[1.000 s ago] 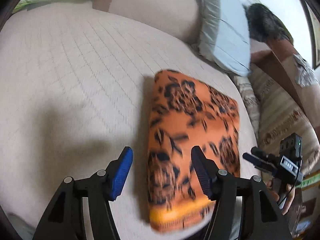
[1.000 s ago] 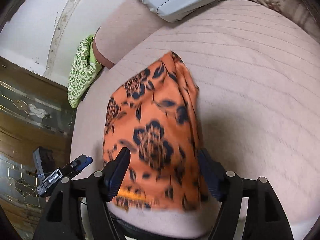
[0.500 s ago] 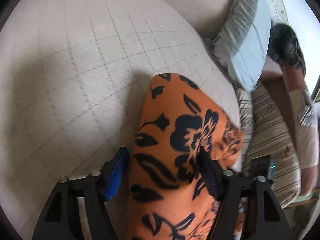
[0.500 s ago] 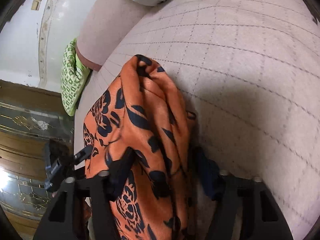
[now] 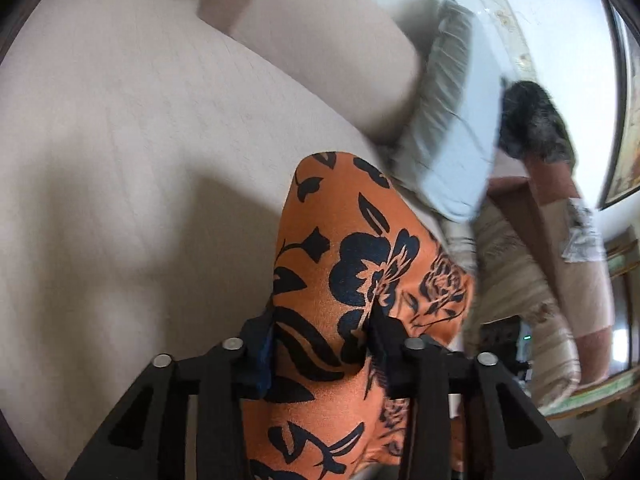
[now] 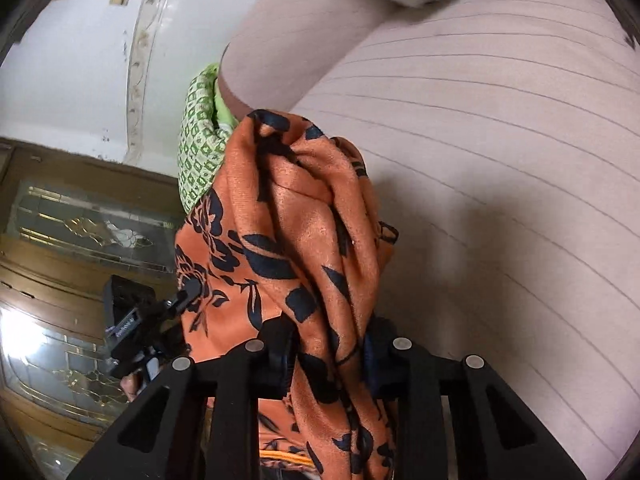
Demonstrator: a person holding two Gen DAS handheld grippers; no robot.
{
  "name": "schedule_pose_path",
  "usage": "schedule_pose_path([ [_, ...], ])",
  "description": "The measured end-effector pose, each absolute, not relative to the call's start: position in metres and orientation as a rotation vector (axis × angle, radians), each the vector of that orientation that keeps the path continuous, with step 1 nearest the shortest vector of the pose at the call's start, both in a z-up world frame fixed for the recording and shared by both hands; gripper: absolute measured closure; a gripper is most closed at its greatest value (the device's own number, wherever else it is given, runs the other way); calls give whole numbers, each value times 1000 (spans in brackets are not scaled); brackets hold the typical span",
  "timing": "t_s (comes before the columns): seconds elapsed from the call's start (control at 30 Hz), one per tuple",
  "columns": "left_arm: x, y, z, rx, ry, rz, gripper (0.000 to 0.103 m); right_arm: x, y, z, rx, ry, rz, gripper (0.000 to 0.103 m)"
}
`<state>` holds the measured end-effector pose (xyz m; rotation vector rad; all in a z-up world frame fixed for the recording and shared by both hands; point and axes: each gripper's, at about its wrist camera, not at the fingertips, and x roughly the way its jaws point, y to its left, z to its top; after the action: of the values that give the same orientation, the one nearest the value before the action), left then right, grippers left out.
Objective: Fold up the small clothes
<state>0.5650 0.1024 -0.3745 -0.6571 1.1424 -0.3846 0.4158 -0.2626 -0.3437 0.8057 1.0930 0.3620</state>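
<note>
An orange garment with a black flower print [image 5: 352, 272] is bunched between the jaws of my left gripper [image 5: 320, 340], which is shut on it and holds it above the beige quilted cushion [image 5: 120, 160]. My right gripper [image 6: 328, 348] is shut on the other end of the same garment [image 6: 296, 232], which rises in thick folds in front of its camera. The left gripper's body [image 6: 132, 320] shows at the left of the right wrist view. Most of both grippers' pads are hidden by cloth.
A pale blue pillow [image 5: 452, 152] and a striped cushion [image 5: 512, 272] lie to the right. A green patterned cushion [image 6: 200, 148] sits at the cushion's far edge. A person with dark hair [image 5: 532, 124] is on the right. A wooden glazed door [image 6: 60, 280] stands left.
Both grippers went from open around the flat garment to shut on it. They have lifted it off the cushion and the cloth now bunches up.
</note>
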Motion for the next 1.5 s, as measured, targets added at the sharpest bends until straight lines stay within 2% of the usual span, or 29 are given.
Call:
schedule_pose_path([
  [0.07,568,120,-402,-608,1185,-243,51,436,-245,-370,698,1170,298,62],
  [0.1,566,127,-414,-591,1217,-197,52,440,-240,-379,660,1204,267,61],
  [0.13,560,135,-425,-604,1247,-184,45,440,-237,-387,634,1230,237,60],
  [0.23,521,159,-425,-743,1191,-240,45,414,-239,-367,669,1178,254,54],
  [0.3,493,164,-420,-752,1143,-267,41,383,-237,-349,636,1137,252,31],
  [0.33,483,167,-422,-765,1137,-276,39,371,-238,-347,629,1137,247,30],
  [0.47,454,151,-442,-786,1198,-307,41,327,-250,-370,676,1178,207,32],
  [0.53,445,140,-452,-757,1213,-306,44,316,-253,-386,716,1198,203,42],
  [0.57,441,136,-452,-726,1203,-285,51,309,-254,-387,733,1182,214,51],
  [0.6,438,130,-449,-673,1206,-262,63,305,-254,-387,738,1160,229,57],
  [0.63,436,126,-447,-644,1214,-250,69,303,-258,-389,734,1147,240,64],
  [0.67,434,125,-444,-650,1218,-250,80,300,-261,-391,749,1149,241,76],
  [0.7,431,126,-435,-658,1201,-261,84,297,-263,-388,774,1142,235,81],
  [0.8,426,122,-422,-655,1178,-270,86,295,-249,-366,601,1150,166,88],
  [0.9,422,125,-438,-603,1219,-206,84,303,-239,-371,507,1186,110,87],
  [0.97,417,124,-438,-566,1192,-181,79,305,-240,-376,538,1191,101,82],
  [1.03,409,119,-429,-530,1187,-158,75,294,-243,-366,573,1177,107,74],
  [1.23,365,98,-399,-402,1147,-125,67,239,-233,-344,526,1160,146,66],
  [1.37,311,84,-363,-280,1097,-91,62,198,-224,-319,484,1111,151,52],
  [1.5,265,60,-333,-144,1062,-94,58,181,-201,-296,442,1075,163,45],
])
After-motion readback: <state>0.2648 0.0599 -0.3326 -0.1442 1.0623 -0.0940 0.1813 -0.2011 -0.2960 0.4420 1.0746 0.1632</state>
